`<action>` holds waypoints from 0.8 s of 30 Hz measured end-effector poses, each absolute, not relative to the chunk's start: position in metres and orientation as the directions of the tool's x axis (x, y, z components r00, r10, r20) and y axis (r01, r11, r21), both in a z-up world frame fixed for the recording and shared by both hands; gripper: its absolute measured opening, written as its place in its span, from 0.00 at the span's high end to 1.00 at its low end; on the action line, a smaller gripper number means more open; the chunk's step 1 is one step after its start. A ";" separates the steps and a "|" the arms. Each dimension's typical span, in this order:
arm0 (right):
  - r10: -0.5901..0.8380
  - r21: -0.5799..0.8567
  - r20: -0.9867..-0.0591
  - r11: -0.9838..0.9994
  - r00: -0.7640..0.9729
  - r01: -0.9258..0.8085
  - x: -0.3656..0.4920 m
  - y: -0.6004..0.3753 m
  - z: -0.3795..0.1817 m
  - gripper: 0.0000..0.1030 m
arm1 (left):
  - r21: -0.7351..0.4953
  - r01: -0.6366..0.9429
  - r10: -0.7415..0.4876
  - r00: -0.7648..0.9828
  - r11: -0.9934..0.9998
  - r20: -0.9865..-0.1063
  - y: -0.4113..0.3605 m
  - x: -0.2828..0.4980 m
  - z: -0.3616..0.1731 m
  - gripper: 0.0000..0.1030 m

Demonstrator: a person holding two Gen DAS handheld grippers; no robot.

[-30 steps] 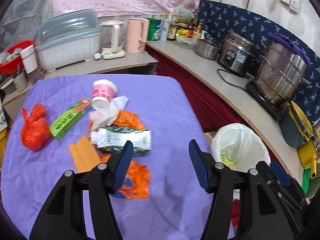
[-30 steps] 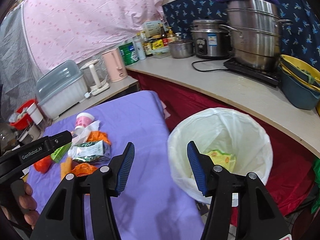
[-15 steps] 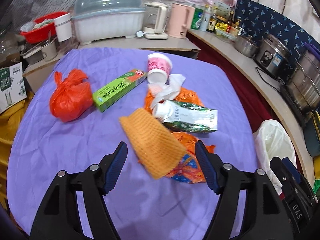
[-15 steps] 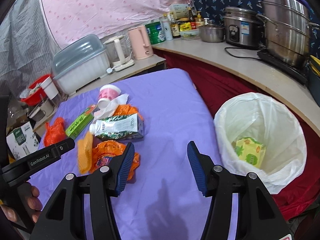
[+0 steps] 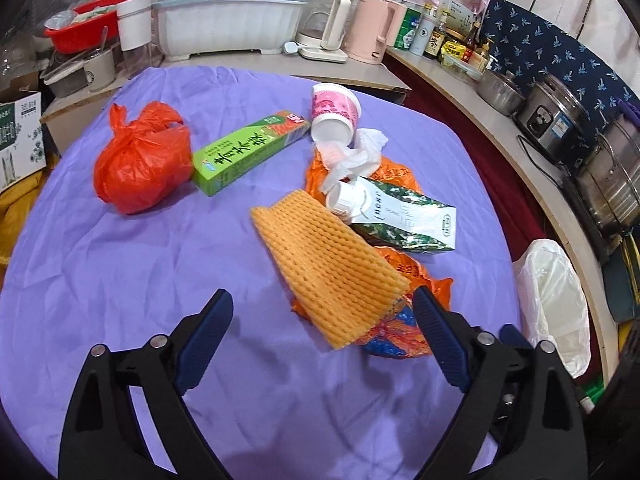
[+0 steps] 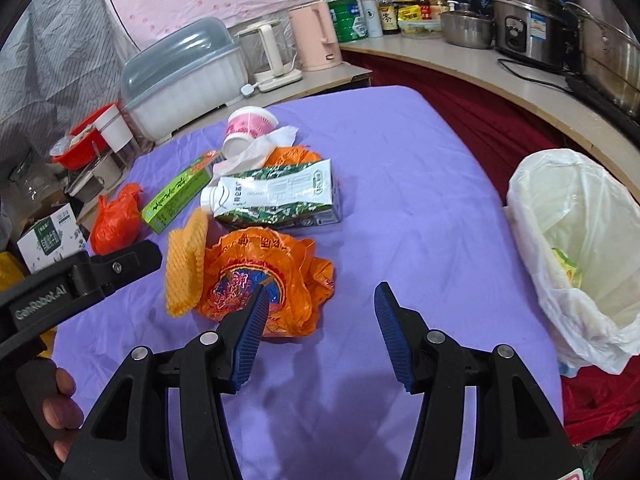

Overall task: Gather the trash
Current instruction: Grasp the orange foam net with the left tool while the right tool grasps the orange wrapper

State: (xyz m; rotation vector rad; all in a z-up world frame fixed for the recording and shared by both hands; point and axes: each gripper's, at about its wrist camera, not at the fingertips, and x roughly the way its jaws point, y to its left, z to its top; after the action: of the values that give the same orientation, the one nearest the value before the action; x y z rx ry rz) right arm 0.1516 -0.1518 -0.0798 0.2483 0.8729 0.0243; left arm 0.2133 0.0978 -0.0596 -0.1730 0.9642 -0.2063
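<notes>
1. The left gripper (image 5: 322, 336) hangs above the near part of the purple-covered surface (image 5: 120, 280) with its jaws spread wide and nothing between them.
2. The right gripper (image 6: 318, 328) also stands wide and empty, above the near right part of the surface, close to the bin.
3. The orange foam net (image 5: 328, 264) lies flat near the middle of the surface. Its long axis runs from the far left toward the near right, and its near end rests on the crumpled orange bag (image 6: 272, 280).
4. The green-and-white carton (image 6: 276, 196) lies on its side just behind the bag. Its long axis runs across the surface, with the white cap pointing toward the left edge.
5. The green box (image 5: 250, 152) lies flat, its long axis angled toward the far right, with its far end touching the pink cup (image 5: 334, 114).
6. The pink cup lies tipped over, with the white tissue (image 5: 356, 156) beside it.
7. The tied red bag (image 5: 140, 164) sits near the left edge, just beside the green box.
8. The bin with a white liner (image 6: 580, 248) stands off the right edge of the surface.
</notes>
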 end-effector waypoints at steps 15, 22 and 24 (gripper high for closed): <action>0.160 0.253 -0.794 0.964 0.587 0.080 0.183 -0.147 -0.117 0.48 | -0.252 0.097 -0.268 0.441 0.963 -0.857 0.081 0.248 -0.099 0.40; 0.201 0.278 -0.803 0.959 0.561 0.054 0.183 -0.141 -0.124 0.77 | -0.280 0.081 -0.287 0.431 0.957 -0.855 0.098 0.246 -0.100 0.74; 0.196 0.270 -0.799 0.962 0.569 0.047 0.179 -0.138 -0.121 0.84 | -0.280 0.081 -0.286 0.437 0.957 -0.853 0.100 0.242 -0.097 0.79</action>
State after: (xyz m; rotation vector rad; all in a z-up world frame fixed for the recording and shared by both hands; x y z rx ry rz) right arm 0.1793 -0.1378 -0.1207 0.2746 0.9651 0.0886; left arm 0.2424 0.1001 -0.0969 -0.2089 1.0967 -0.2305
